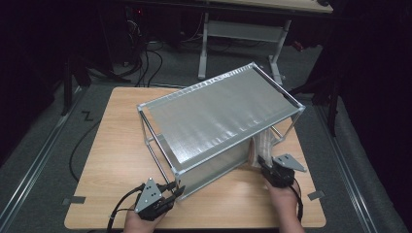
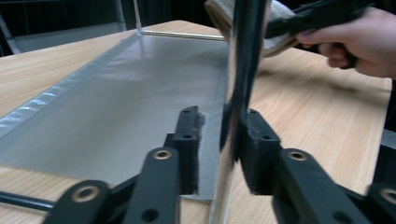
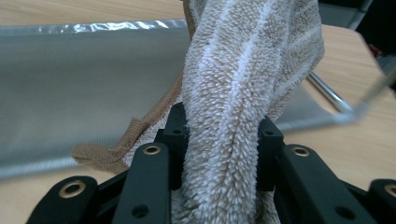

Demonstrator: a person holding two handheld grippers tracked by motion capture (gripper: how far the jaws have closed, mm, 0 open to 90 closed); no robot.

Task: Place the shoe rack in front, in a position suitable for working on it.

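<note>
One metal rack (image 1: 221, 114), one towel (image 3: 243, 79), two grippers, one table (image 1: 111, 145).

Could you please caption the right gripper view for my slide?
Right gripper clamps a folded beige towel beside the metal rack.

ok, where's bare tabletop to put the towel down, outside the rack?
Widest bare table lies left of the rack, up to the far-left corner. A narrower strip runs along the near edge between the left gripper and right gripper. It's crowded at the rack's near-right corner, where the towel hangs.
</note>
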